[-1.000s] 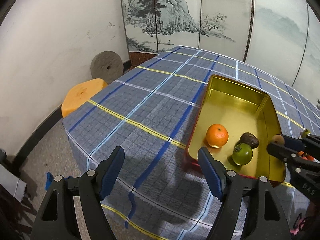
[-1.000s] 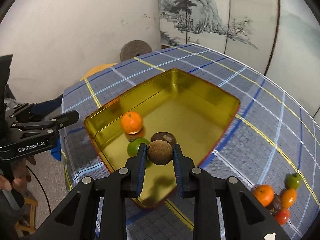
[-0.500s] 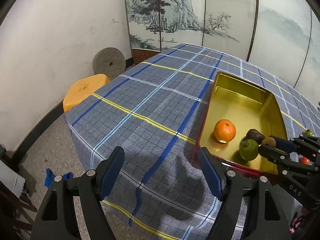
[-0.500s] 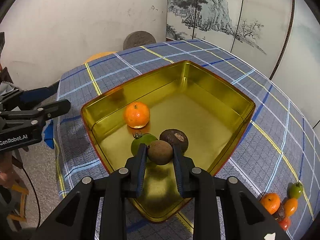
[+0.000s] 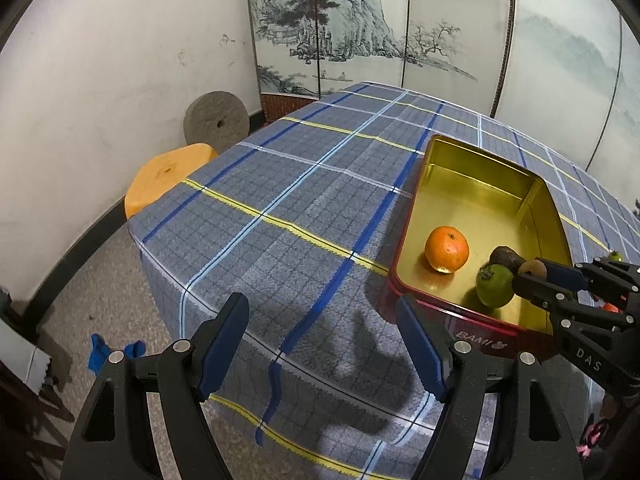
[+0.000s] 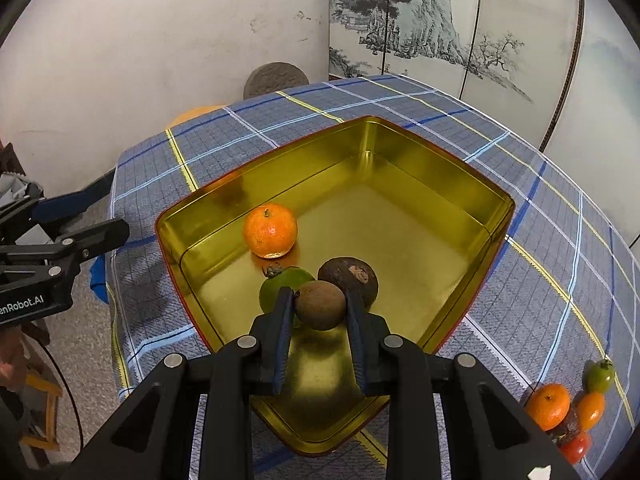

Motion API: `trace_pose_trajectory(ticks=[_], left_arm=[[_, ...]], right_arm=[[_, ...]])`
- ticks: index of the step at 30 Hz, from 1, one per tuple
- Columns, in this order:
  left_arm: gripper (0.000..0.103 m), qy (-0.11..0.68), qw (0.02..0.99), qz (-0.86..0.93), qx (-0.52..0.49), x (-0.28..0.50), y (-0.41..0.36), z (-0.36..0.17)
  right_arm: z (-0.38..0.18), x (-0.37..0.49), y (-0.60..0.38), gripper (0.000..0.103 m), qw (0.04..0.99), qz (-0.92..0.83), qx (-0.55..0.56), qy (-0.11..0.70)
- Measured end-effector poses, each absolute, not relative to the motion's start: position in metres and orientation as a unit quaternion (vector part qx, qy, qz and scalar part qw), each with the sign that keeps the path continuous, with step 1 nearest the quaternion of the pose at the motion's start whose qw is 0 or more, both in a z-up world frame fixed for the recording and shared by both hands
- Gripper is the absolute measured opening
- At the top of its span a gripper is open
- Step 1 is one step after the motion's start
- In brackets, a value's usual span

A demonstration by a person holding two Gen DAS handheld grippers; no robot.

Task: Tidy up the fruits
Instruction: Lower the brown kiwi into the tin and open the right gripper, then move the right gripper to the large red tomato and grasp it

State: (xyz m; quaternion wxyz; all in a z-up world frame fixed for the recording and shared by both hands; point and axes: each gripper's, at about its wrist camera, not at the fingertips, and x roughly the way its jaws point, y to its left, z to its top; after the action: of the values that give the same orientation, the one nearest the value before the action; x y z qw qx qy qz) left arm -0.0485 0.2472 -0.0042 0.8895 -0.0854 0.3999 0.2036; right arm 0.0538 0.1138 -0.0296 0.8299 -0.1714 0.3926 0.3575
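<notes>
Fingers (image 6: 285,316) of the right gripper (image 6: 320,312) pinch a brown fruit (image 6: 320,306) low over the gold tin (image 6: 460,216).
It hangs beside the green fruit (image 6: 280,286), dark fruit (image 6: 350,278) and orange (image 6: 270,230); releasing comes next. Left gripper (image 5: 320,340) gapes empty over the tablecloth (image 5: 300,200).

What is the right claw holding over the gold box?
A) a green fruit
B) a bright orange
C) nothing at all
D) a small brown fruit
D: the right claw is shut on a small brown fruit above the gold box, while the orange and green fruit lie inside it.
</notes>
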Motion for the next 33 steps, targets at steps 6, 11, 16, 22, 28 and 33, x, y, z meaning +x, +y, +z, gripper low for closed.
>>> trace_pose_trajectory(ticks=[6,11,16,22,28,33], left_arm=[[0.076,0.403,0.889,0.200,-0.084,-0.049,0.243,-0.005],[0.076,0.401,0.891,0.198,-0.083,-0.049,0.240,-0.005],[0.076,0.400,0.893,0.193,-0.080,-0.047,0.235,-0.001],[0.076,0.392,0.900,0.176,-0.071,-0.042,0.220,0.009],[0.076,0.386,0.910,0.138,-0.053,-0.032,0.187,0.020],[0.076,0.387,0.917,0.097,-0.031,-0.021,0.150,0.025]], right_arm=[[-0.030,0.054,0.113,0.024,0.830,0.358,-0.168,0.394],[-0.029,0.056,0.109,0.032,0.832,0.355,-0.161,0.395],[-0.028,0.054,0.106,0.032,0.835,0.354,-0.155,0.393],[-0.007,0.044,0.088,0.032,0.846,0.356,-0.131,0.374],[0.009,0.037,0.038,0.032,0.868,0.324,-0.112,0.359],[0.008,0.040,-0.026,0.032,0.885,0.263,-0.104,0.370]])
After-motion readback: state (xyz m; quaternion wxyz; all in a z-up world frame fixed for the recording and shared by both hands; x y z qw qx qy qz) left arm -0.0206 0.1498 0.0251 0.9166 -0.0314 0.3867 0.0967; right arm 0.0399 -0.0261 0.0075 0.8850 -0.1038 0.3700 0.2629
